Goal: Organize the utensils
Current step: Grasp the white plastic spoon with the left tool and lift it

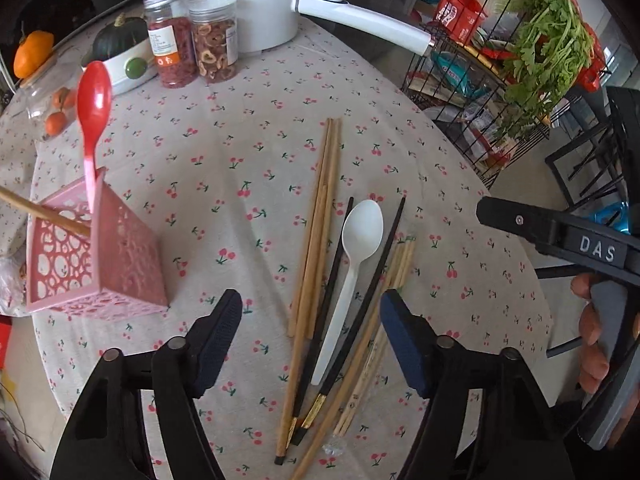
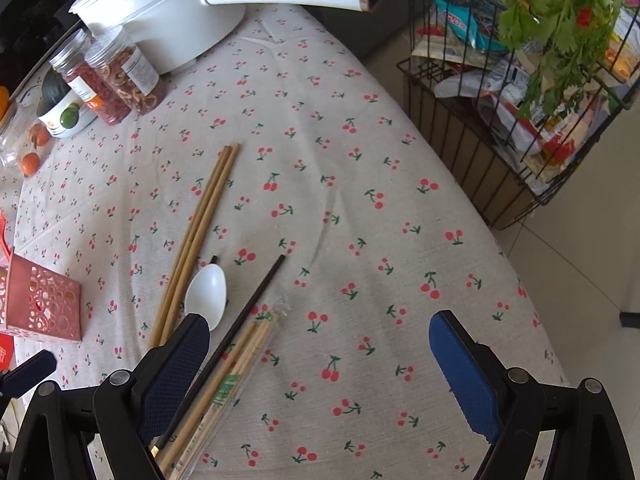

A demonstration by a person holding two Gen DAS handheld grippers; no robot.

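Left wrist: both tongs (image 1: pixel 310 340) (image 2: pixel 318 354) released; white spoon (image 1: pixel 352 264) lies lengthwise, bowl seemingly pointing away.

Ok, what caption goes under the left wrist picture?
Open left gripper hovers over white spoon and chopsticks; red spoon stands in pink holder.

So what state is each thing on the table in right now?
left gripper: open, empty
right gripper: open, empty
pink holder: upright, holding two utensils
red spoon: standing in holder
white spoon: lying flat, bowl up
black chopsticks: lying on cloth
two jars: lidded, upright
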